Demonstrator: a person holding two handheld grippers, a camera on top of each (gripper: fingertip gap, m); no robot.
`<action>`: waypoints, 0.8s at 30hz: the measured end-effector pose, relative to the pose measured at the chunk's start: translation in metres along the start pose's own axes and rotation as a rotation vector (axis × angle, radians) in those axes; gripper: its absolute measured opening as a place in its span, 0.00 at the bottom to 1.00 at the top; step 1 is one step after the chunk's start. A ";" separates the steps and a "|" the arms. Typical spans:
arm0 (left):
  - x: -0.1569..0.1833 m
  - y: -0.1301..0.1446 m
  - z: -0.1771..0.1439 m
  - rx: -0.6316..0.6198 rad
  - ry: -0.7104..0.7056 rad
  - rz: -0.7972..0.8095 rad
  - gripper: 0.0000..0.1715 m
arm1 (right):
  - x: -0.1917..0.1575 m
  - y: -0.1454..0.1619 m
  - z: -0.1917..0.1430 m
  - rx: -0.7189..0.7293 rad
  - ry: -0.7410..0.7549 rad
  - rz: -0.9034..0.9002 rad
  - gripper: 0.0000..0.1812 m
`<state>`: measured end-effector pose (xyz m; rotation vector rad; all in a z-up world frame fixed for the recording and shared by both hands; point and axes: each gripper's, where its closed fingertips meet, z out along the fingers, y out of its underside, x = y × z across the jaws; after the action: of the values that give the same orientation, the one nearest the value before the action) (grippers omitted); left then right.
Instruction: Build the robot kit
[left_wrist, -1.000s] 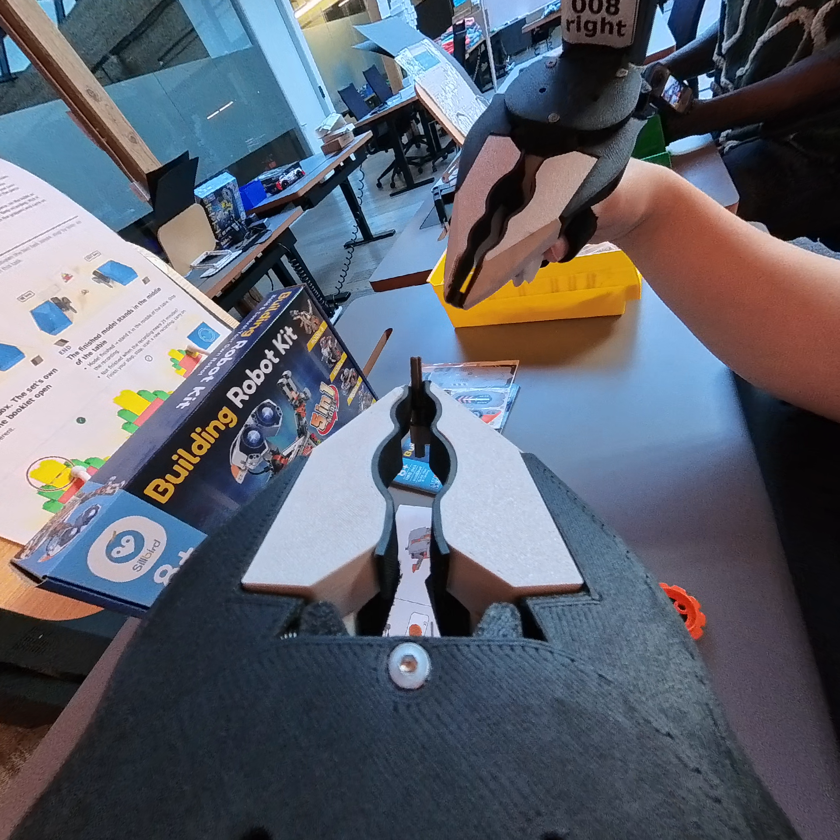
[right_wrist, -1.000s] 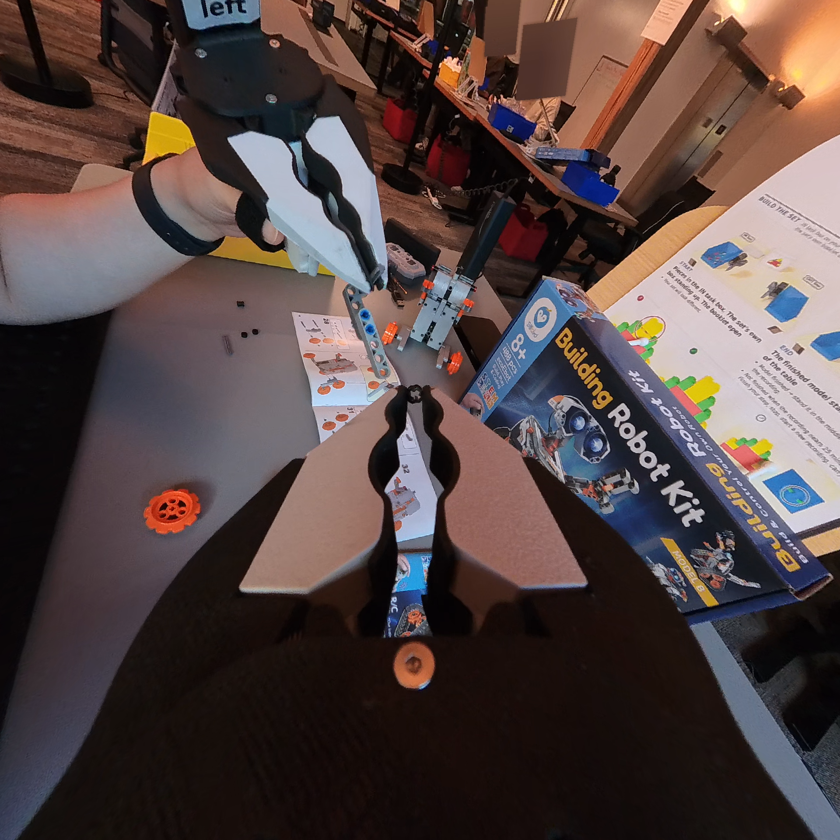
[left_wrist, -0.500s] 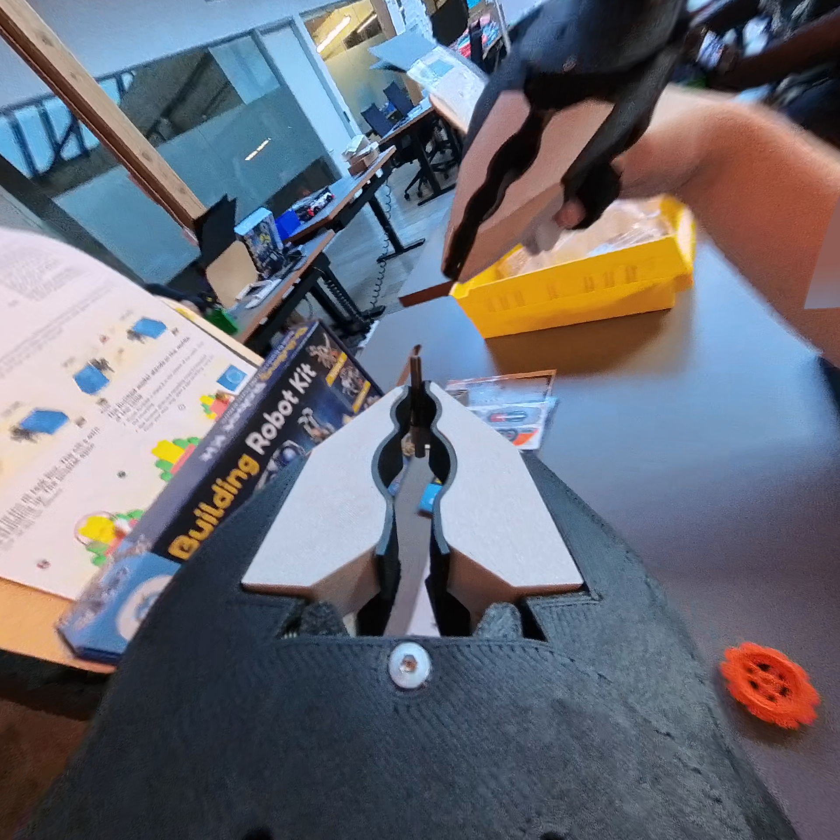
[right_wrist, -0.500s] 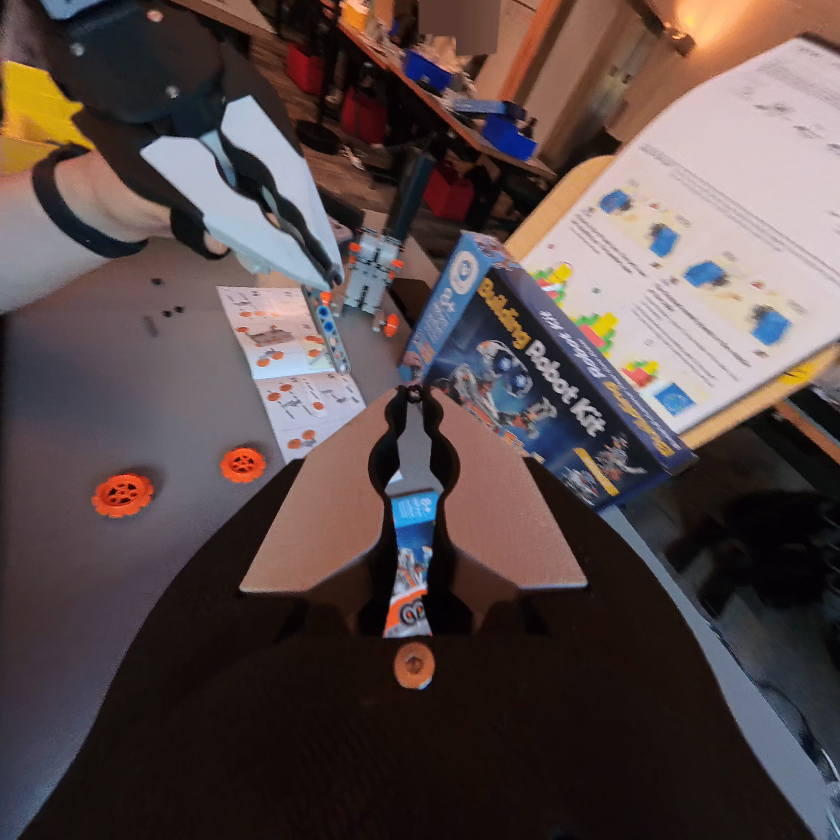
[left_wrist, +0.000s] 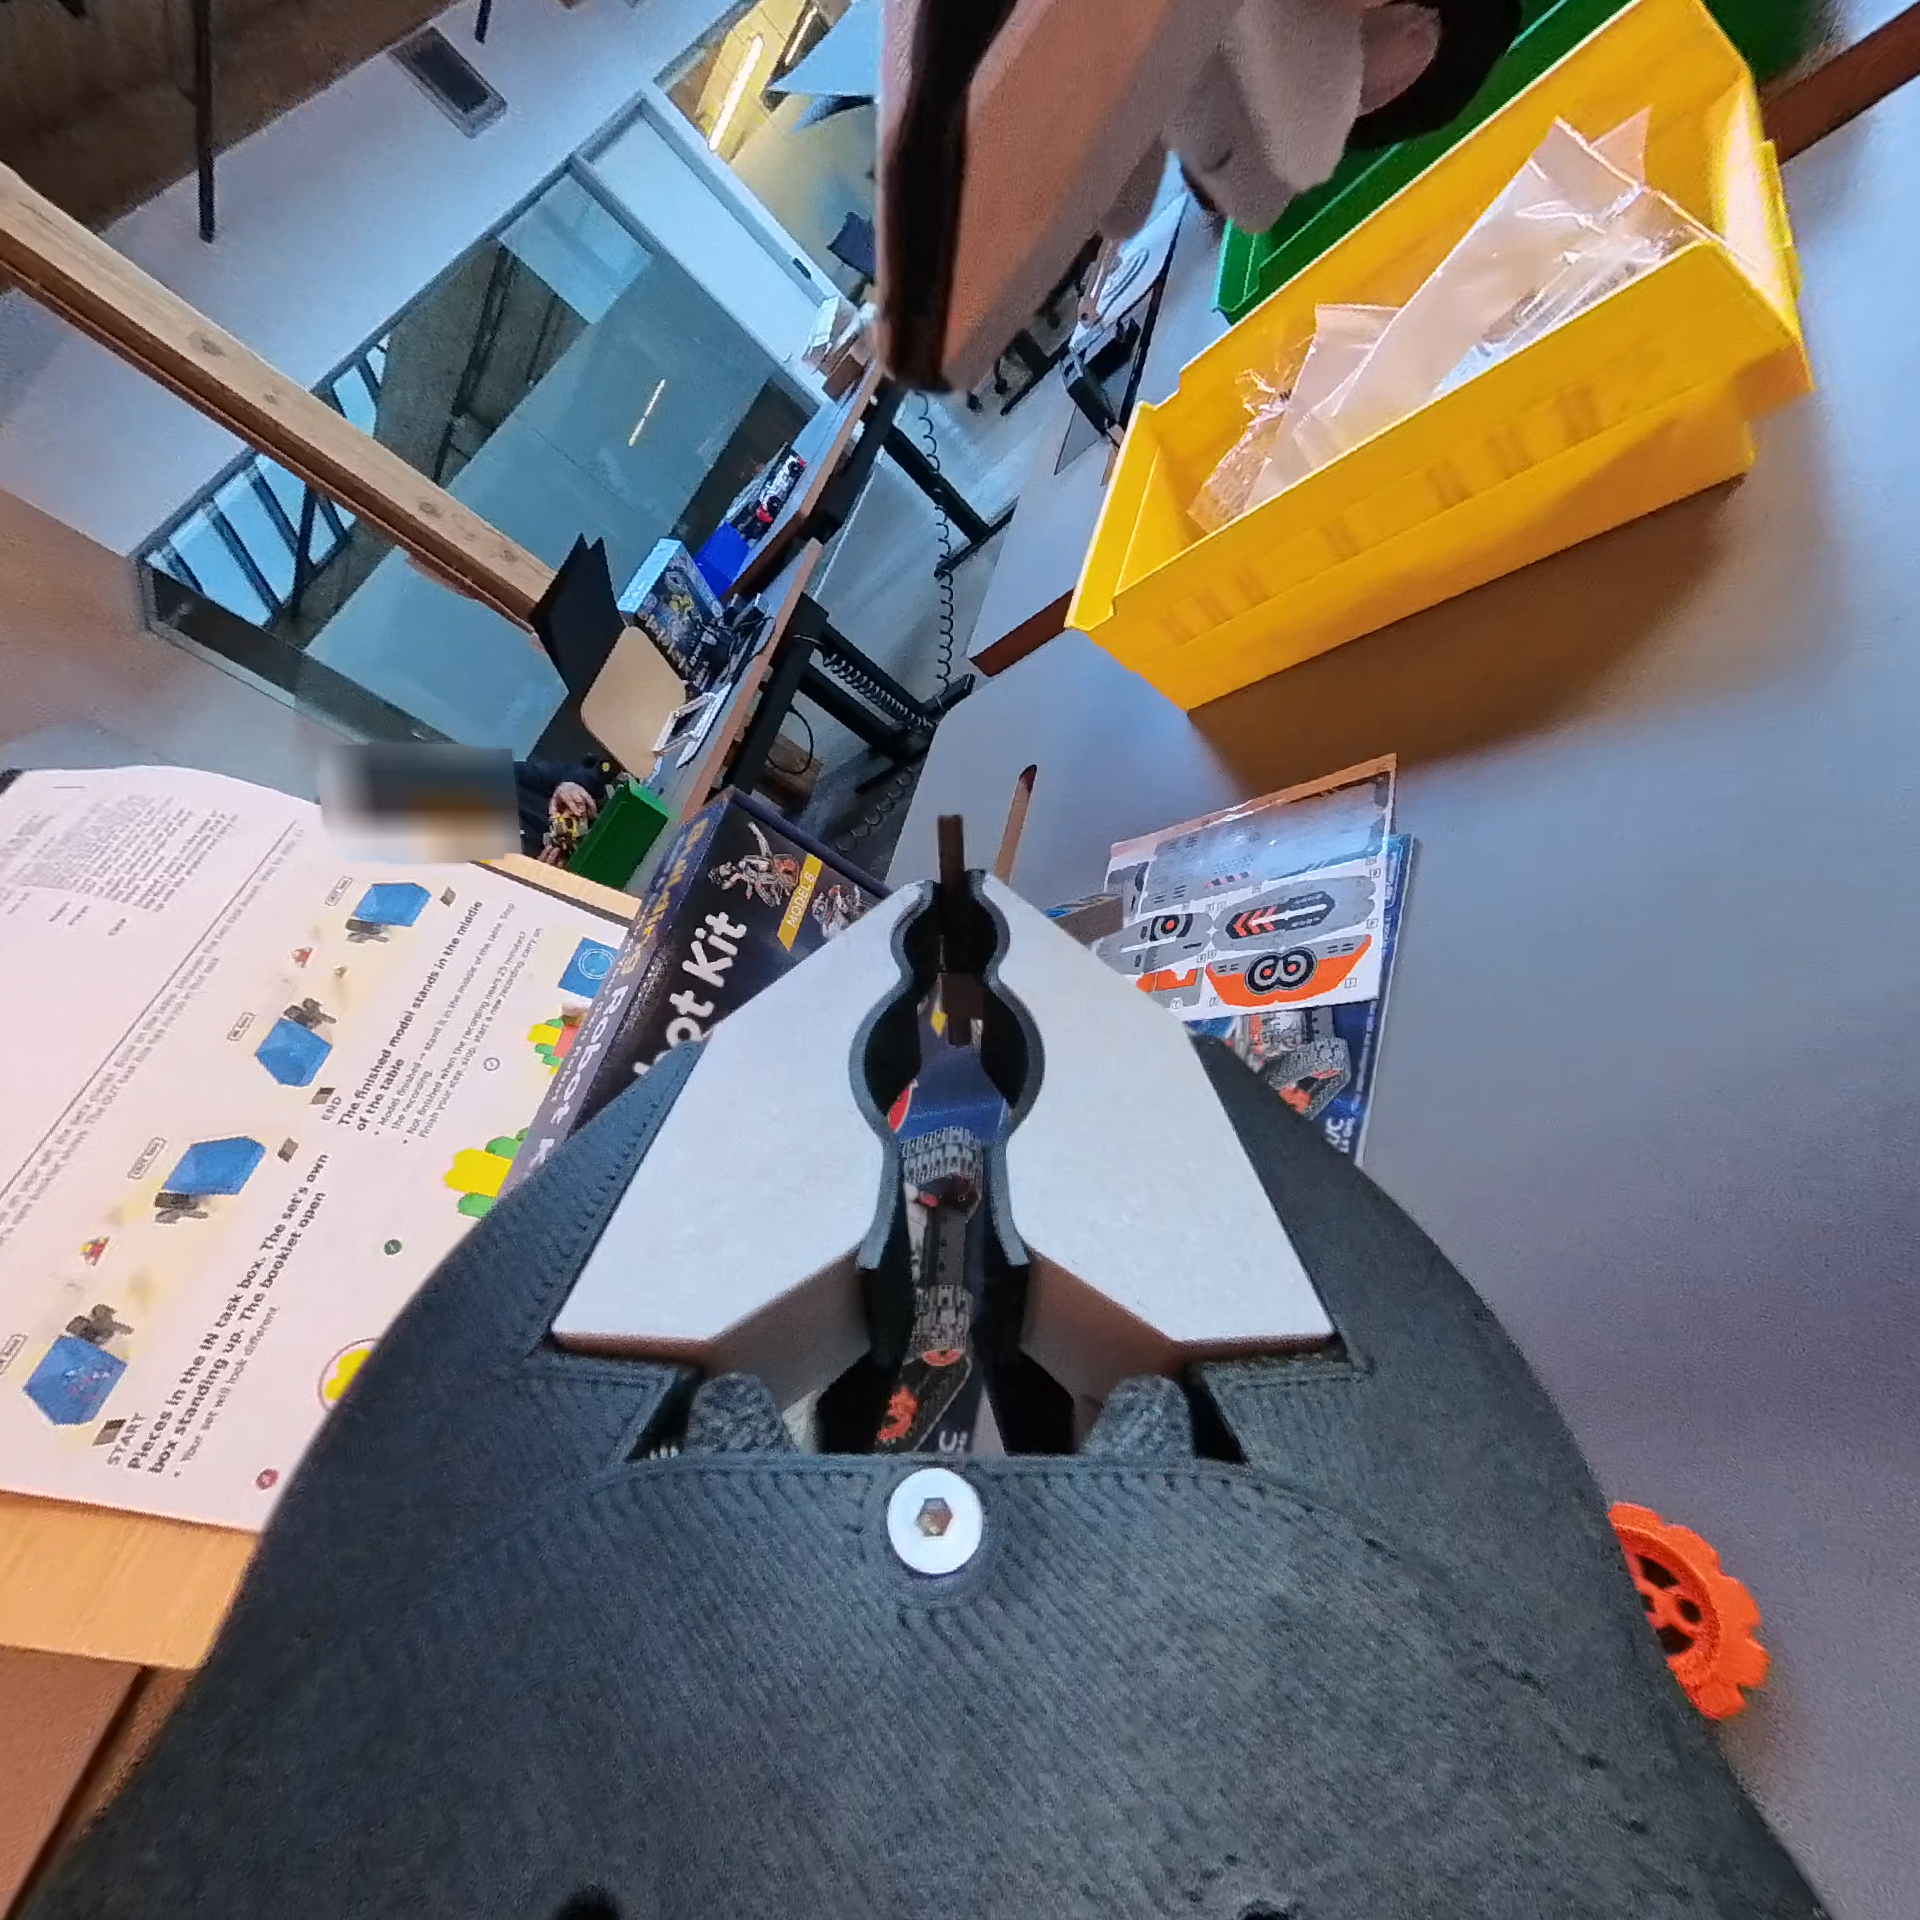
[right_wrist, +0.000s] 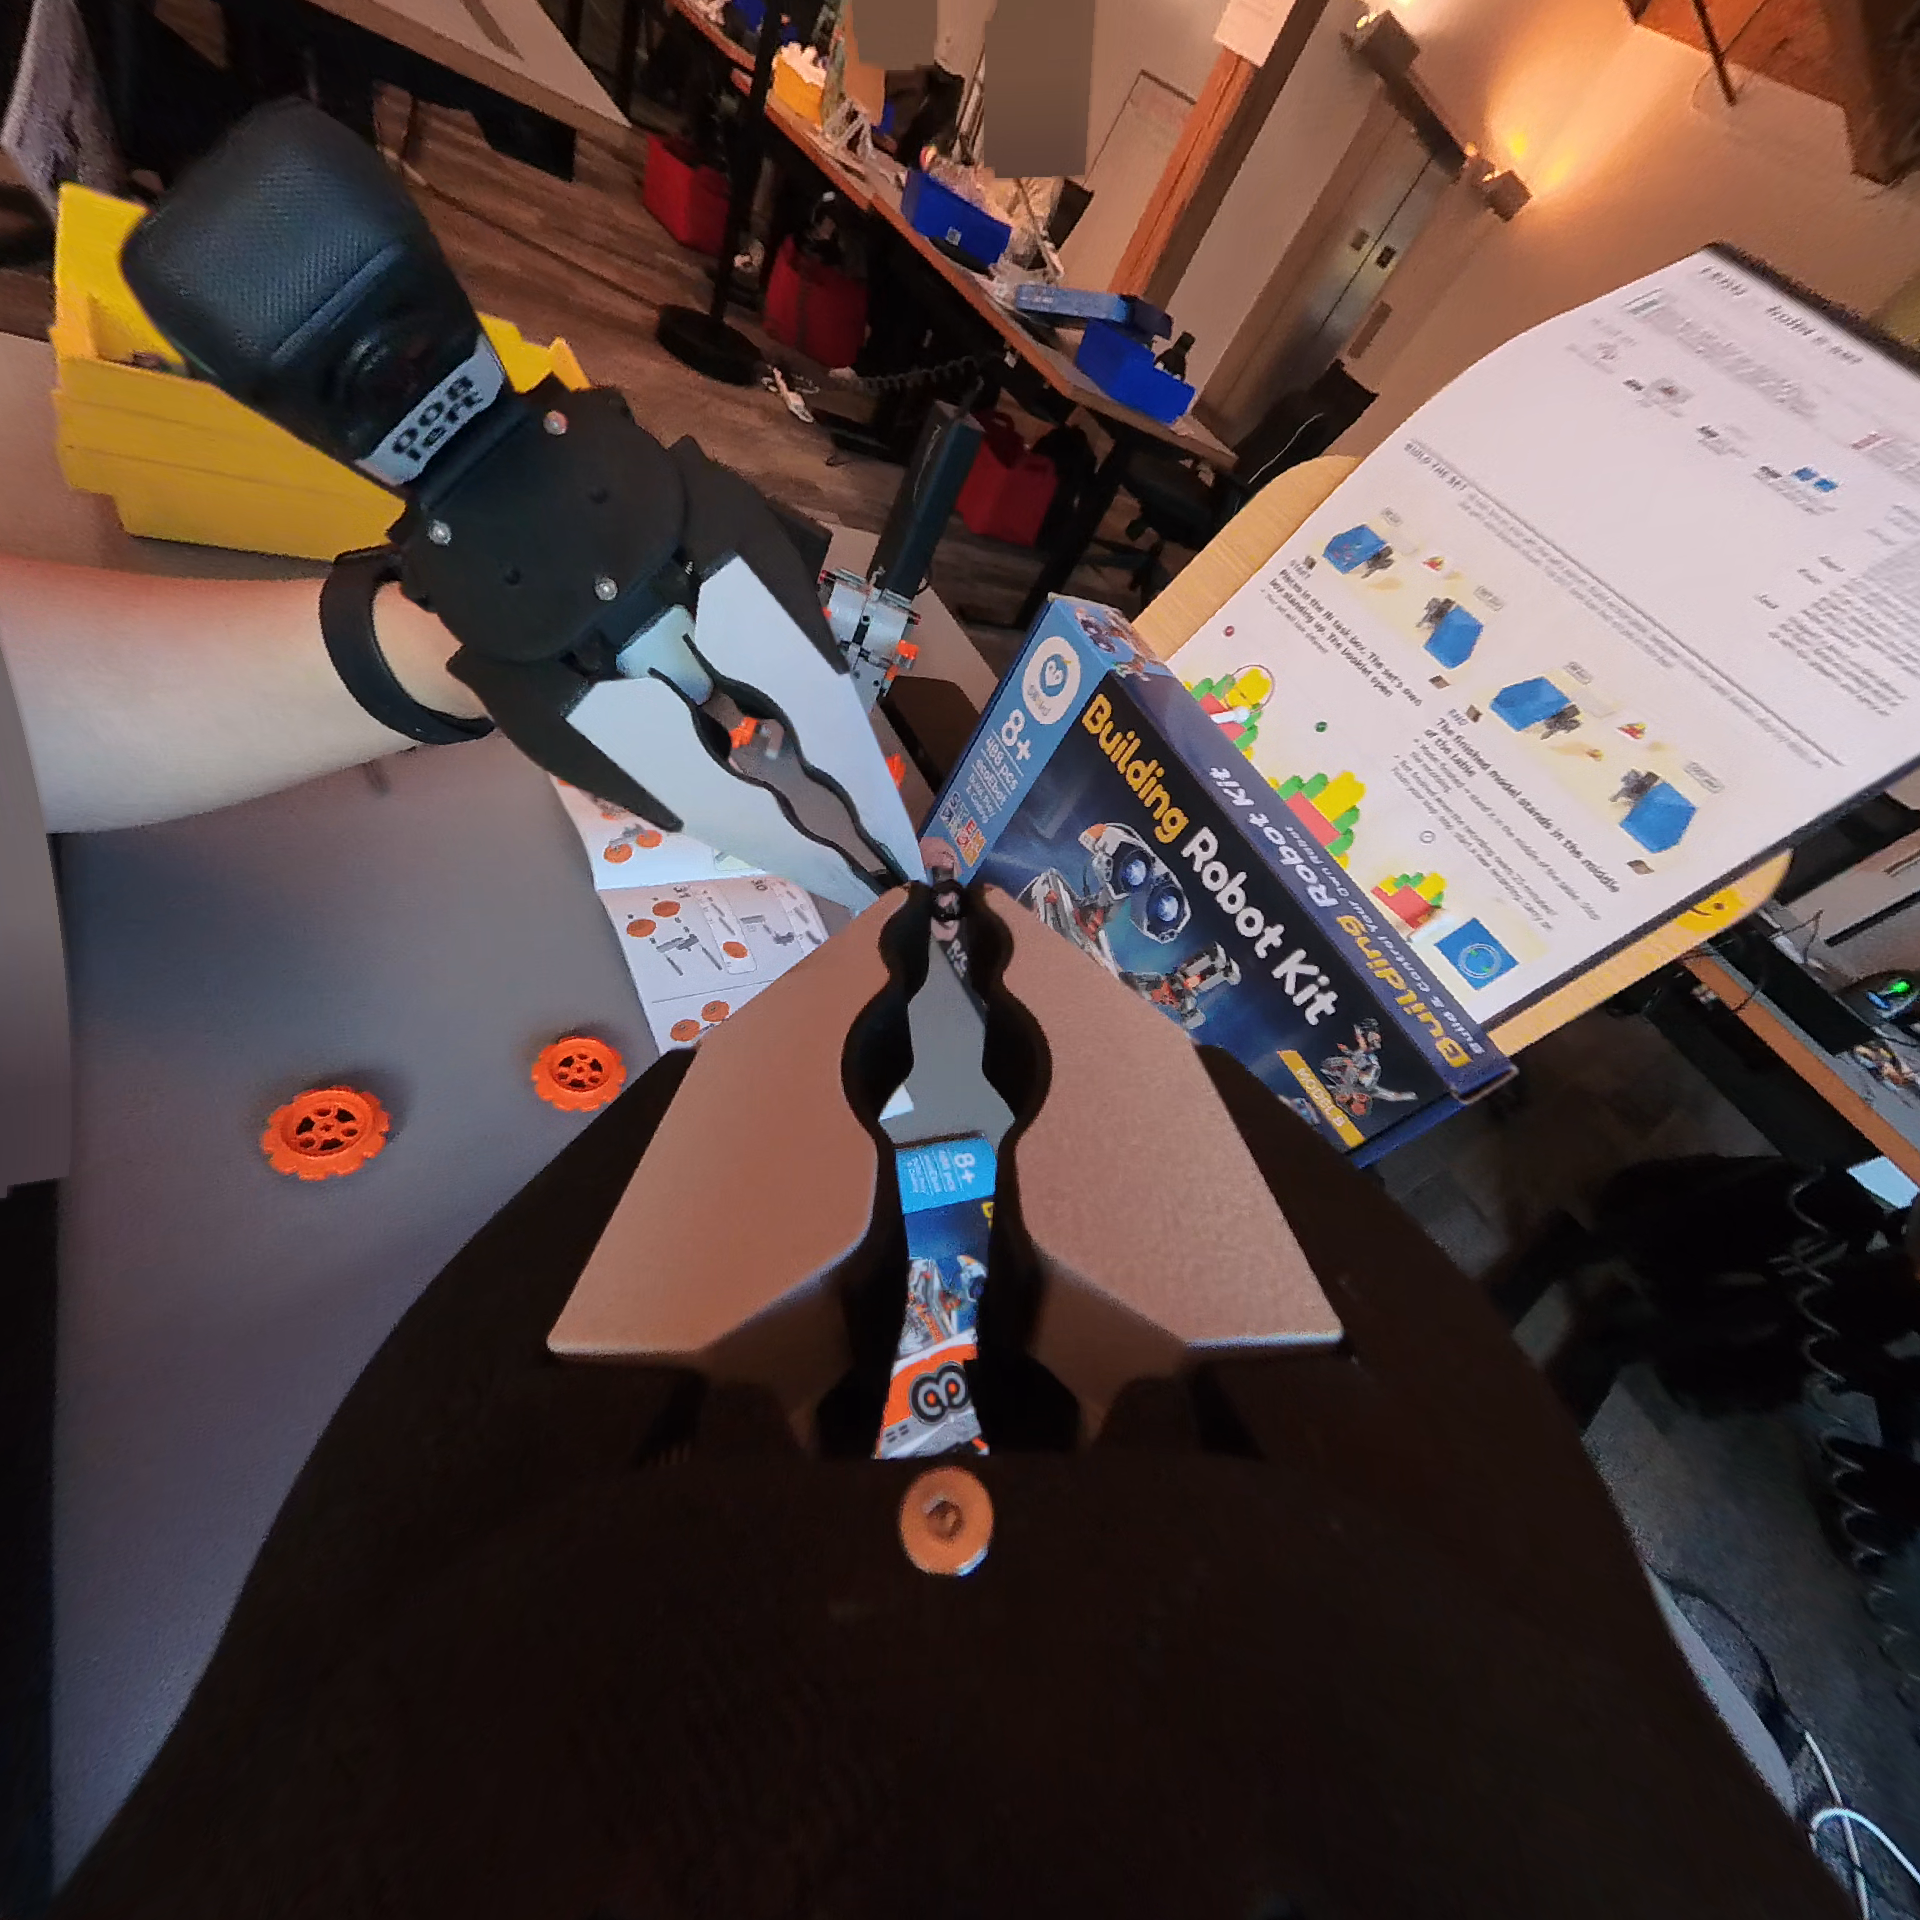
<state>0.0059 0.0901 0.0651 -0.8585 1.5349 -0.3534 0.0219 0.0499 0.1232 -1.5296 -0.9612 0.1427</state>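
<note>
My left gripper (left_wrist: 951, 894) is shut on a thin dark beam (left_wrist: 951, 857) that I see edge-on, sticking out past the tips. My right gripper (right_wrist: 943, 896) is shut on a small black pin (right_wrist: 945, 904) at its very tips. In the right wrist view the left gripper (right_wrist: 894, 878) comes in from the left and its tips meet mine above the grey table (right_wrist: 260, 935); the beam is hidden there. In the left wrist view the right gripper (left_wrist: 914, 364) hangs blurred overhead.
A blue robot kit box (right_wrist: 1195, 883) lies beside an instruction board (right_wrist: 1610, 644). Two orange gears (right_wrist: 325, 1130) (right_wrist: 578, 1070), an open booklet (right_wrist: 717, 925) and a grey part-built model (right_wrist: 868, 623) are on the table. A yellow bin (left_wrist: 1403, 540) and a sticker sheet (left_wrist: 1268, 925) lie farther off. Left tips to right tips: about 8 centimeters.
The two grippers have come together until their tips meet. The left gripper has swung toward the box and tilted; the right has pulled back and risen. Both stay shut.
</note>
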 end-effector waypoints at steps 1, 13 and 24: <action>0.002 0.001 0.000 0.006 0.005 0.013 0.00 | -0.001 0.002 0.004 -0.013 -0.005 -0.002 0.03; 0.005 0.012 0.007 -0.010 0.001 0.051 0.01 | -0.003 -0.006 0.011 0.064 -0.042 0.028 0.03; -0.013 0.032 -0.003 -0.046 -0.033 0.016 0.00 | -0.014 0.001 0.048 0.138 -0.169 0.060 0.03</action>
<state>-0.0074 0.1195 0.0531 -0.8833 1.5240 -0.2917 -0.0151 0.0783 0.1051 -1.4364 -1.0166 0.3787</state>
